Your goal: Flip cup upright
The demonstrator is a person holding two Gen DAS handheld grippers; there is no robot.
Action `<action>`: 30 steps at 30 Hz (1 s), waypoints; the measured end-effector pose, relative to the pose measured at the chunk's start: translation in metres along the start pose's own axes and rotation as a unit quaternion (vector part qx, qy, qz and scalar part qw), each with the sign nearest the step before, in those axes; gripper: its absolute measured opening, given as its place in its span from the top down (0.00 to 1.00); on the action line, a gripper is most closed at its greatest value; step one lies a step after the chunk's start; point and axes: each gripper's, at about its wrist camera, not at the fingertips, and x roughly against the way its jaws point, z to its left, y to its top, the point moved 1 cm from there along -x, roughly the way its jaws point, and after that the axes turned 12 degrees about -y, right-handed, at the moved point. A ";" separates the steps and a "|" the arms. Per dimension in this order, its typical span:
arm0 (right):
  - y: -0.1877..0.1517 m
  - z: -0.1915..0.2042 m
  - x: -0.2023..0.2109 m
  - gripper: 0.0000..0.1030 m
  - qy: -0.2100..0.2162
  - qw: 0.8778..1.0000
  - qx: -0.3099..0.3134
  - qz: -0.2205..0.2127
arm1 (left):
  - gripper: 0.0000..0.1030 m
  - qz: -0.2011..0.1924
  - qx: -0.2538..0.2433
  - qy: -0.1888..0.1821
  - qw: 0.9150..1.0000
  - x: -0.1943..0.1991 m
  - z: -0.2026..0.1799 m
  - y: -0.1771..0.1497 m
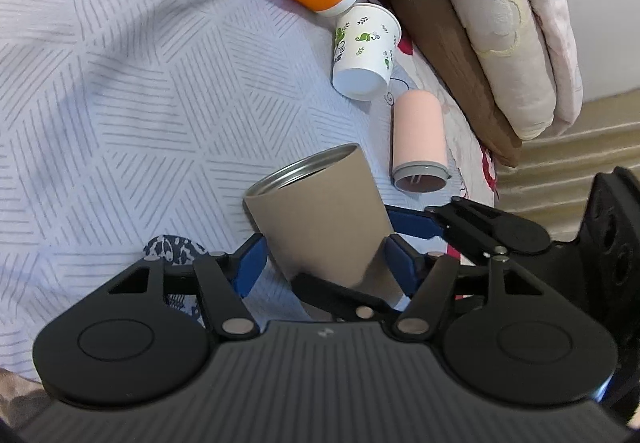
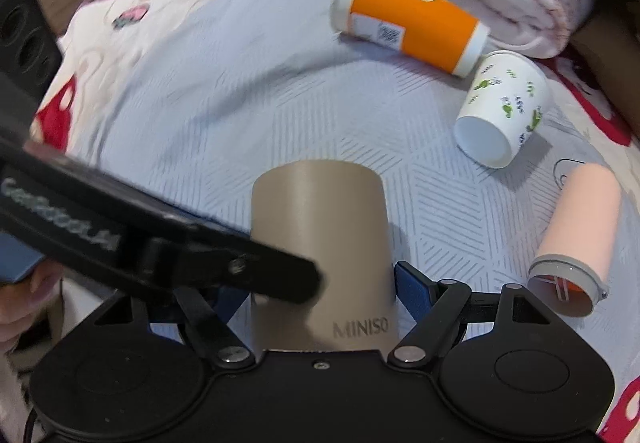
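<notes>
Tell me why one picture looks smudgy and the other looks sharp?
Right wrist view: motion blur smears the bedspread and the black arm of the left gripper crossing the beige MINISO cup. Left wrist view: sharp; the cup's metal rim is crisp, and a soft shadow crosses the bedspread.
</notes>
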 end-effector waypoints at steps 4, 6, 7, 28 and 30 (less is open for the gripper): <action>0.001 -0.005 0.008 0.19 -0.001 1.000 0.010 0.013 | 0.37 -0.005 -0.001 0.000 1.000 -0.003 -0.002 0.000; 0.002 -0.007 0.008 0.19 0.003 1.000 0.013 0.021 | 0.37 -0.005 -0.003 -0.002 1.000 -0.003 -0.001 0.000; 0.002 -0.008 0.007 0.19 0.005 1.000 0.016 0.025 | 0.37 -0.004 -0.003 -0.004 1.000 -0.003 0.000 0.001; -0.027 0.023 0.014 0.21 -0.104 0.988 -0.029 -0.111 | 0.47 -0.036 -0.205 0.016 0.978 0.006 -0.034 -0.016; -0.034 0.029 0.015 0.21 -0.131 0.980 -0.057 -0.141 | 0.47 -0.041 -0.232 0.025 0.972 0.006 -0.038 -0.023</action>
